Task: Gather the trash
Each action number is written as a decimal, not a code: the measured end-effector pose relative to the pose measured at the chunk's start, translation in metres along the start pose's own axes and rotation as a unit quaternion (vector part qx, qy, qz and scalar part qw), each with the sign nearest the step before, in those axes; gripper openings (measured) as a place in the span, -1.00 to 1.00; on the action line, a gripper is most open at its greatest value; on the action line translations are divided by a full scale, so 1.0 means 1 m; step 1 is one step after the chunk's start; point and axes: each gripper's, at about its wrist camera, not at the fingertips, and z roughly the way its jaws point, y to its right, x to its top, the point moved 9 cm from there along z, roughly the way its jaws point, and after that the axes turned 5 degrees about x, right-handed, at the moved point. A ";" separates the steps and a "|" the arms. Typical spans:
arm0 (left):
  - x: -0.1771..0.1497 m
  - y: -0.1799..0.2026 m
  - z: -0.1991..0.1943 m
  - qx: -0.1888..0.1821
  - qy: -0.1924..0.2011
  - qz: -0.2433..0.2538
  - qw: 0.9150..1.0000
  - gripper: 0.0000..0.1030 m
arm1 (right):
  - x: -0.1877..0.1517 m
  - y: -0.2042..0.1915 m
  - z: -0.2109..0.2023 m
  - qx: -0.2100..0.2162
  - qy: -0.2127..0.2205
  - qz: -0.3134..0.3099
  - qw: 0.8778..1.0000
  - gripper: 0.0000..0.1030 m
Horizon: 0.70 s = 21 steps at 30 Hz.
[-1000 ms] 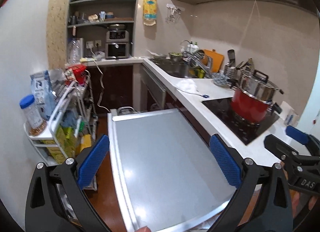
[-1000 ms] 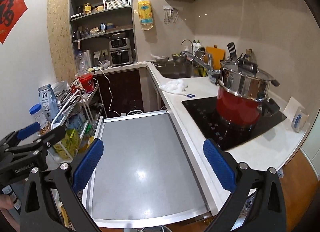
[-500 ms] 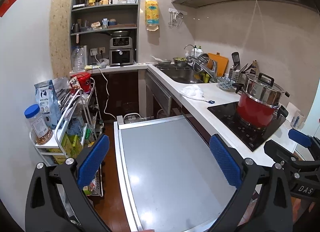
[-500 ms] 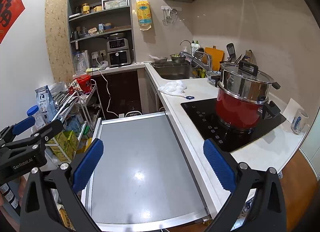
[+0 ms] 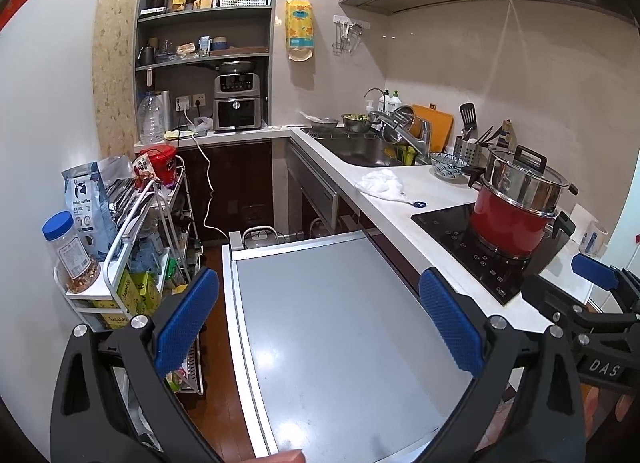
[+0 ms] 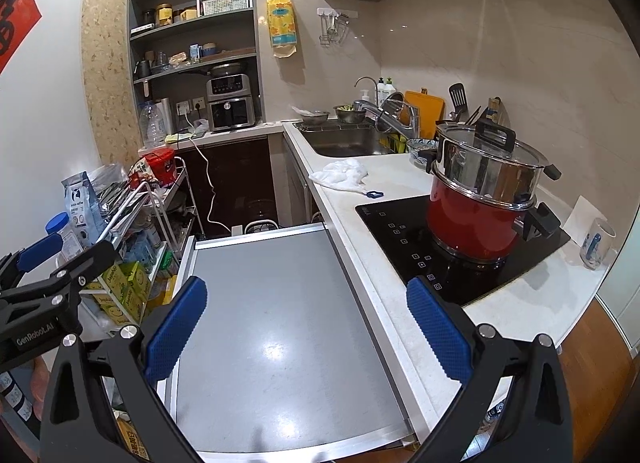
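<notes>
Left gripper (image 5: 320,327) and right gripper (image 6: 306,329) both spread wide, empty, over grey pull-out surface (image 6: 276,303). Crumpled white wad (image 6: 340,175) far ahead-right on countertop (image 6: 400,179), contents unclear. Near surface edge cut off by frame.

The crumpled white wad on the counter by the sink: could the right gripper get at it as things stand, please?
Probably yes: the right gripper is open and empty, and the white wad lies exposed on bare counter, though farther ahead.
</notes>
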 end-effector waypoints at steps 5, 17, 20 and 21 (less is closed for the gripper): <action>0.001 -0.002 0.001 0.012 0.003 -0.002 1.000 0.96 | 0.000 0.000 0.000 -0.001 0.000 0.001 1.000 0.91; 0.003 -0.002 0.006 0.001 -0.004 -0.012 1.000 0.96 | 0.000 -0.001 0.001 -0.002 -0.001 0.000 1.000 0.91; 0.003 -0.002 0.008 -0.001 -0.006 -0.015 1.000 0.96 | 0.000 -0.001 0.002 -0.002 -0.001 0.000 1.000 0.91; 0.003 -0.002 0.008 -0.001 -0.008 -0.017 1.000 0.96 | 0.000 -0.001 0.002 -0.001 -0.001 0.000 1.000 0.91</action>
